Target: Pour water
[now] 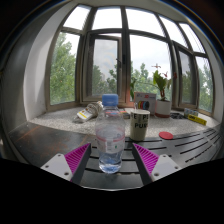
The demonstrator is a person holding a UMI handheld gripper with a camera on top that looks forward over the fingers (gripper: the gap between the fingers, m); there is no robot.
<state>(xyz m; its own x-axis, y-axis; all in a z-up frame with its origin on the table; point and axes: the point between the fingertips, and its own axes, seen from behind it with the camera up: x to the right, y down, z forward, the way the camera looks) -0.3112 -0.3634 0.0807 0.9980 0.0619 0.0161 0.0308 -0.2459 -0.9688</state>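
Note:
A clear plastic water bottle (110, 138) with a blue cap stands upright on the dark slatted table (190, 150), about half full. It stands between my gripper's (111, 159) two fingers, with a gap at each side. The pink pads (77, 157) flank its base, and the gripper is open. A dark mug (139, 122) with pale markings stands just behind the bottle, a little to the right.
A stone windowsill (60, 120) runs behind the table, with a lying pale bottle (86, 115), potted plants (162, 95) and a yellow item (196, 119). A red disc (166, 134) lies on the table right of the mug. Large bay windows stand beyond.

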